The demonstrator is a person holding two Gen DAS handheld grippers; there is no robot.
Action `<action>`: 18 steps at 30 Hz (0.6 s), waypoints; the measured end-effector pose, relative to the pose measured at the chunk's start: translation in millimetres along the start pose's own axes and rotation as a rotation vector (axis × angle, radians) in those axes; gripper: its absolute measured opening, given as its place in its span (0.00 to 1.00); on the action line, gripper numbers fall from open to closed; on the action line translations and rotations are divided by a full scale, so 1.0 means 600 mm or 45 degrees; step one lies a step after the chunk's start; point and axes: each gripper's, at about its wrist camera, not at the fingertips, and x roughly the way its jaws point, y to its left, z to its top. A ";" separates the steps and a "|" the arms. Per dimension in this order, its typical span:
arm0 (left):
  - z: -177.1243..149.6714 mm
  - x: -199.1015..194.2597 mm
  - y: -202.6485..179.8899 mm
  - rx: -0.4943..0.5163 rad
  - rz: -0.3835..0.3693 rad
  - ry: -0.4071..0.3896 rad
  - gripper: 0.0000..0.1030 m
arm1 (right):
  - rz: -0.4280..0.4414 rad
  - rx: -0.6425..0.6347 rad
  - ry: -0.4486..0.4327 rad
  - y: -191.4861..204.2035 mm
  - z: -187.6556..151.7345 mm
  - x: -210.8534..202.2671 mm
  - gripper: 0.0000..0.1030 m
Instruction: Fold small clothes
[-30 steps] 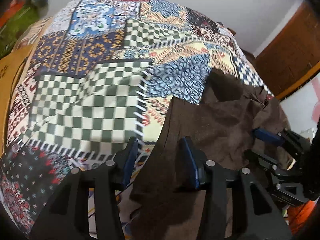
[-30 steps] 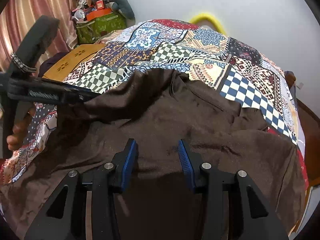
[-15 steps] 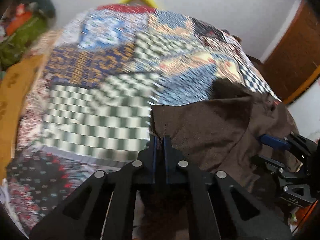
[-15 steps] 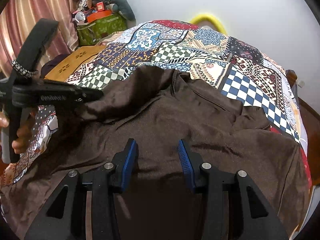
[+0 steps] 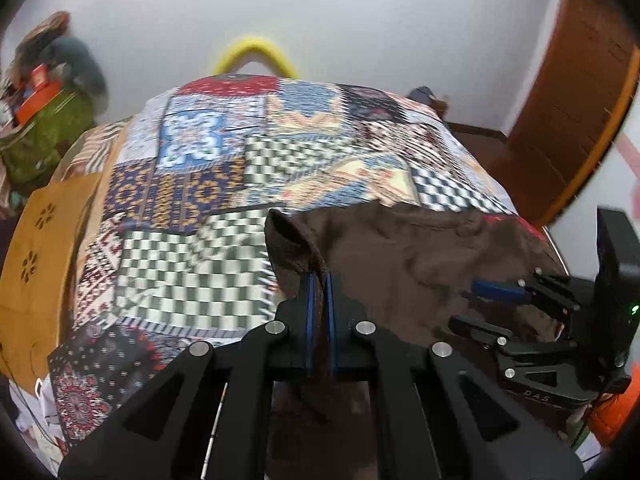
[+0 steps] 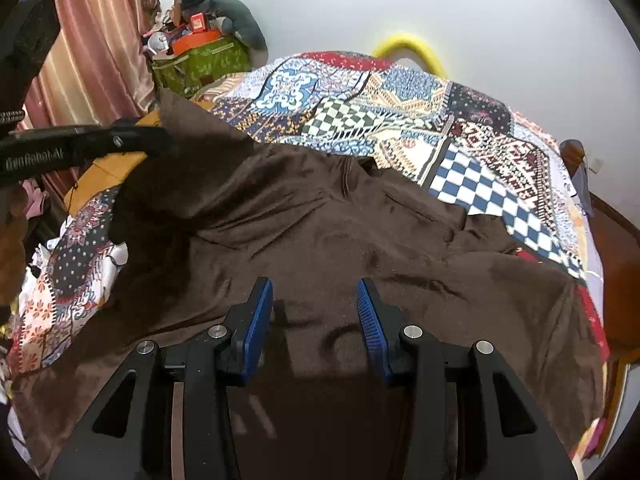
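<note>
Left gripper (image 5: 319, 296) clamps the shirt (image 6: 320, 216) edge above the bed (image 6: 400, 96); right gripper (image 6: 316, 312) gapes; folding barely begun.

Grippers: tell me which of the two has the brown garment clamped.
The left gripper: its blue pads are shut on a raised fold of the brown garment. The right gripper is open, nothing between its fingers.

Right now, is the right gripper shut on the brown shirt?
No: the right gripper hovers above the brown shirt with its blue fingers spread apart and nothing clamped between them.
</note>
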 end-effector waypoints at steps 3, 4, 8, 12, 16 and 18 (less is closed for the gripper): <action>-0.013 0.016 -0.035 0.038 -0.052 0.055 0.05 | -0.008 -0.001 -0.022 -0.003 -0.002 -0.021 0.39; -0.018 0.024 -0.047 0.053 -0.060 0.080 0.05 | -0.009 0.000 -0.027 -0.004 -0.003 -0.026 0.39; -0.028 0.036 -0.088 0.114 -0.032 0.120 0.05 | -0.014 0.005 -0.048 -0.009 -0.009 -0.046 0.39; -0.024 0.018 -0.116 0.206 -0.023 0.079 0.10 | -0.019 0.009 -0.056 -0.010 -0.012 -0.054 0.39; -0.015 -0.006 -0.114 0.202 -0.005 0.025 0.27 | -0.005 0.017 -0.068 -0.007 -0.012 -0.058 0.39; -0.015 -0.013 -0.095 0.167 0.011 0.004 0.38 | 0.003 0.011 -0.069 -0.002 -0.010 -0.057 0.39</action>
